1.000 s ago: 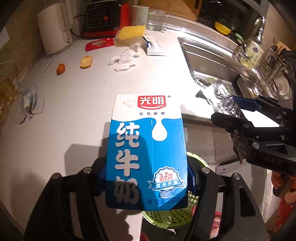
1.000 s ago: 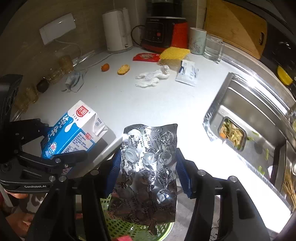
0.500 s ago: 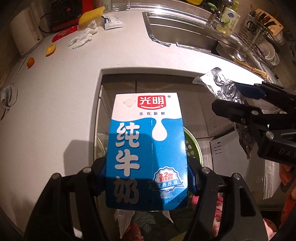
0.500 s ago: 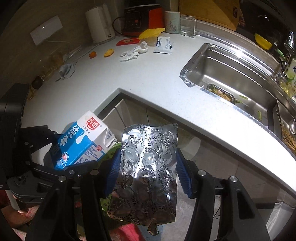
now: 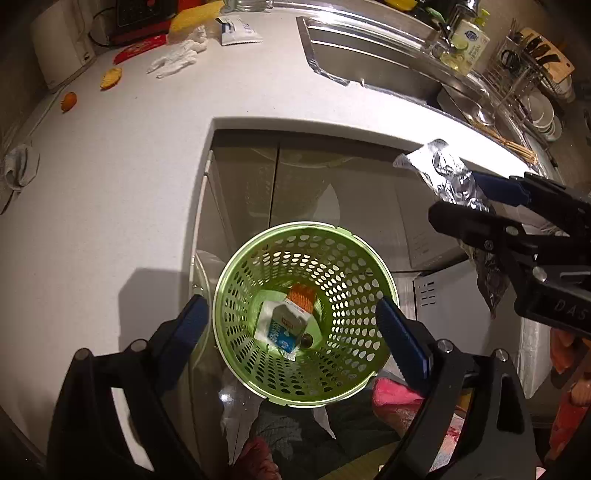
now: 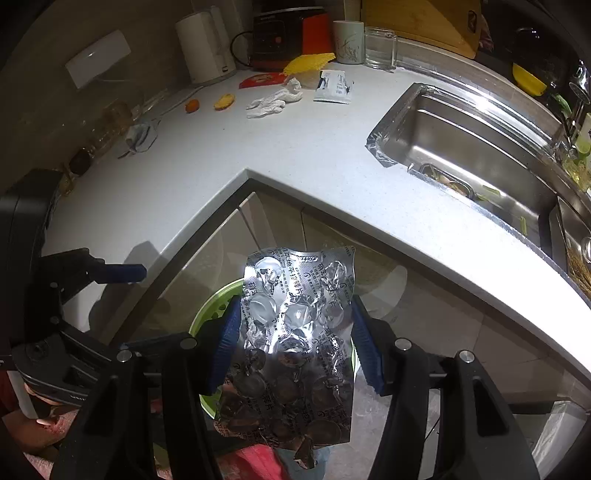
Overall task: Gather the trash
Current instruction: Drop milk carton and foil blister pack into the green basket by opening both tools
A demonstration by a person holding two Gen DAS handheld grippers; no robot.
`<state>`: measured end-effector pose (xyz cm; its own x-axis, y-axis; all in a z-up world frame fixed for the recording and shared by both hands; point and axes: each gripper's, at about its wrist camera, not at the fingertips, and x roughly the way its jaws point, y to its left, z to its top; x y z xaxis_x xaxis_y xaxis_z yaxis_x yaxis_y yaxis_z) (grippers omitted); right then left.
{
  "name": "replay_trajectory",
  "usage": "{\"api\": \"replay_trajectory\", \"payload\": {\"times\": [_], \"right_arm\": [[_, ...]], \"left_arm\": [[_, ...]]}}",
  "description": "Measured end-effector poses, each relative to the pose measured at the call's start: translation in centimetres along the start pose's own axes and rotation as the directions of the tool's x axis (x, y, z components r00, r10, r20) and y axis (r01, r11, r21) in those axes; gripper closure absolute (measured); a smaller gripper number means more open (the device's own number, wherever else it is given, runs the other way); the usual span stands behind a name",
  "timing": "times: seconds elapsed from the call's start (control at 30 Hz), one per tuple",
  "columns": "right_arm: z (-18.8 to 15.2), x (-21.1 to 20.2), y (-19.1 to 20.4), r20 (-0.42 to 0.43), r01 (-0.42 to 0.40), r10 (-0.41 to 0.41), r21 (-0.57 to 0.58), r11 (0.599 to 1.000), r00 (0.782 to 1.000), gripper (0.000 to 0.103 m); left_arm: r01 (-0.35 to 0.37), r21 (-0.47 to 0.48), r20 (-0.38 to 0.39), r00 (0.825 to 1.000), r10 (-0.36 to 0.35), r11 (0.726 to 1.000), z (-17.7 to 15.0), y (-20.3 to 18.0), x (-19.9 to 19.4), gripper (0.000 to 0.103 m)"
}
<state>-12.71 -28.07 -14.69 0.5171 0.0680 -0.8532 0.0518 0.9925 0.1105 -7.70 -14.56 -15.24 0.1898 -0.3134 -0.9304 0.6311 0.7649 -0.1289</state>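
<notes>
My left gripper (image 5: 295, 332) is open and empty, right above a green perforated bin (image 5: 236, 273) on the floor. The blue and white milk carton (image 5: 282, 326) lies at the bin's bottom beside an orange scrap (image 5: 301, 297). My right gripper (image 6: 291, 343) is shut on a crumpled silver pill blister sheet (image 6: 295, 332), held over the bin's rim (image 6: 207, 314). It also shows in the left wrist view (image 5: 476, 206), right of the bin. On the counter lie a white tissue (image 5: 173, 61), a red wrapper (image 5: 138, 50), a white sachet (image 5: 238, 31) and orange peels (image 5: 110, 77).
The white L-shaped counter (image 5: 110, 184) wraps around the bin, with cabinet doors (image 5: 295, 184) behind it. A steel sink (image 6: 461, 147) holds food scraps. A kettle (image 6: 205, 46), cooker (image 6: 284, 37), cup and glass stand at the back. A grey cloth (image 5: 16, 170) lies at the left.
My left gripper opened and let go of the milk carton, which dropped into the green bin. Both grippers moved back from the counter to above the bin. The right still holds the blister sheet.
</notes>
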Motion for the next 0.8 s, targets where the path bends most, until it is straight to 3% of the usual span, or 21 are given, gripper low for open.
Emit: {"api": "replay_trajectory", "payload": {"times": [0.33, 0.47, 0.8], "right_arm": [[-1.5, 0.6, 1.6, -0.047, -0.033, 0.030, -0.055, 0.998, 0.998, 0.042], [-2.0, 0.7, 2.0, -0.045, -0.005, 0.002, -0.060, 0.998, 0.999, 0.018], [0.8, 0.0, 2.0, 0.019, 0.013, -0.012, -0.035, 0.999, 1.000, 0.005]], "left_arm": [[-0.068, -0.087, 0.082, 0.994, 0.076, 0.994, 0.7, 3.2, -3.0, 0.013], [-0.081, -0.119, 0.093, 0.991, 0.092, 0.990, 0.7, 4.3, -3.6, 0.013], [-0.094, -0.168, 0.116, 0.987, 0.115, 0.981, 1.2, 6.0, -4.4, 0.013]]}}
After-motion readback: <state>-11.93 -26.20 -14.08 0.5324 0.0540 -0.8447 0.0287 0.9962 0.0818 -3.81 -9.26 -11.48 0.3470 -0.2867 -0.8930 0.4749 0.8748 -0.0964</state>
